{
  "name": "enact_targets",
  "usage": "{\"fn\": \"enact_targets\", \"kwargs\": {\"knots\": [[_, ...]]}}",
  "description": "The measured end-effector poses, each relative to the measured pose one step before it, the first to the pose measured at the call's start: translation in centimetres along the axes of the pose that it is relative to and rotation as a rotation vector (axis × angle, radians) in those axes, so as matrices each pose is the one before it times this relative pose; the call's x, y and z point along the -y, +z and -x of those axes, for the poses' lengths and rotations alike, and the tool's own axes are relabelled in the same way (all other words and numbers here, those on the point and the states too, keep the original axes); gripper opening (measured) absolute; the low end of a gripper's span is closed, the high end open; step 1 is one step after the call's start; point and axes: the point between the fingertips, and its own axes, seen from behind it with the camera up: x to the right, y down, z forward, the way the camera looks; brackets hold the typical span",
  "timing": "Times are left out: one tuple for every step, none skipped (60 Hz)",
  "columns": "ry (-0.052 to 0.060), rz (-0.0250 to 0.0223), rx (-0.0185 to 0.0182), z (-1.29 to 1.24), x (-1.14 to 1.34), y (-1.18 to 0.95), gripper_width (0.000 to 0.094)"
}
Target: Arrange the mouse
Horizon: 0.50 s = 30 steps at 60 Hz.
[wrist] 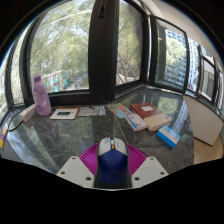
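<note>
Claw (112, 170) low over the desk (60, 140), both fingers (76, 171) visible, pink pads (91, 155) facing in. Mouse (112, 160) sits right between the fingers, blue-and-white body, long axis running along them, its far end poking just past the tips. Pads look to be against both its flanks, no gap visible on either side, so the claw reads as pinching the mouse. Can't tell whether the mouse is lifted or resting on the desk; its underside is hidden.

Beyond the fingers: the glossy desk reflects the windows. Ahead and to the right, a loose cluster of books: a red book (144, 108) farthest out, a tan book (157, 121) just beside it, a blue-edged one (134, 121) nearer the claw. A blue box (169, 136) lies further right, apart from the books. A big white sheet (204, 122) sits at the far right.

Ahead left: a pink bottle (42, 96) stands upright near the window, with a flat paper (64, 113) just beside its base.

Behind it all, corner windows (60, 45) with dark frames, trees outside.
</note>
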Motion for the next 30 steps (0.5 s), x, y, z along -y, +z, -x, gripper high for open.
{"fn": "enact_targets", "kwargs": {"knots": [[0.0020, 0.01632, 0.00037, -0.304, -0.729, 0.339, 0.0379], [0.0037, 0.01355, 0.00163, -0.232, -0.646, 0.312, 0.0383], [0.0037, 0.01346, 0.00306, -0.198, -0.667, 0.291, 0.0391], [0.0034, 0.01369, 0.00381, -0.128, -0.672, 0.310, 0.0400], [0.0027, 0.01441, 0.00452, -0.128, -0.614, 0.215, 0.0414], [0.0012, 0.01206, 0.00362, -0.162, -0.580, 0.492, 0.0426], [0.0008, 0.00759, 0.00309, -0.159, -0.813, 0.142, 0.0440], [0.0024, 0.01019, 0.00373, -0.065, -0.484, 0.113, 0.0454], [0.0024, 0.01089, 0.00349, -0.068, -0.459, 0.105, 0.0465], [0.0035, 0.01130, 0.00269, -0.050, -0.435, 0.053, 0.0478], [0.0026, 0.01113, 0.00190, -0.076, -0.407, 0.069, 0.0490], [0.0012, 0.00993, 0.00122, -0.063, -0.369, 0.047, 0.0503], [0.0009, 0.00744, 0.00051, -0.083, -0.331, 0.035, 0.0506], [0.0001, 0.00764, -0.00183, -0.029, -0.059, -0.031, 0.0511], [0.0006, -0.00217, 0.00059, -0.029, -0.241, 0.071, 0.0523], [0.0008, -0.00109, 0.00156, 0.008, -0.093, -0.040, 0.0540], [-0.0004, 0.00006, -0.00179, -0.046, -0.075, -0.099, 0.0563], [-0.0020, 0.00006, -0.00019, -0.011, -0.067, -0.112, 0.0597], [-0.0027, 0.00392, 0.00094, 0.004, 0.059, -0.291, 0.0642], [-0.0030, -0.00104, 0.00127, 0.061, -0.016, -0.197, 0.0700], [-0.0024, -0.00231, 0.00071, 0.050, 0.021, -0.208, 0.0760], [-0.0017, -0.00530, -0.00068, 0.038, 0.077, -0.338, 0.0816], [-0.0017, -0.00508, -0.00166, 0.010, 0.113, -0.293, 0.0862], [-0.0022, -0.00593, 0.00000, 0.026, 0.121, -0.330, 0.0864], [-0.0019, -0.00587, -0.00630, -0.116, 0.128, -0.350, 0.0853], [-0.0020, -0.00503, -0.00633, -0.069, 0.144, -0.430, 0.0845], [-0.0033, -0.00145, -0.00416, -0.074, 0.278, -0.532, 0.0847], [-0.0028, -0.00517, -0.00587, -0.007, 0.120, -0.628, 0.0851], [-0.0027, -0.00624, -0.00586, -0.059, 0.140, -0.510, 0.0853], [-0.0016, -0.00631, -0.00525, -0.048, 0.162, -0.538, 0.0855]]}}
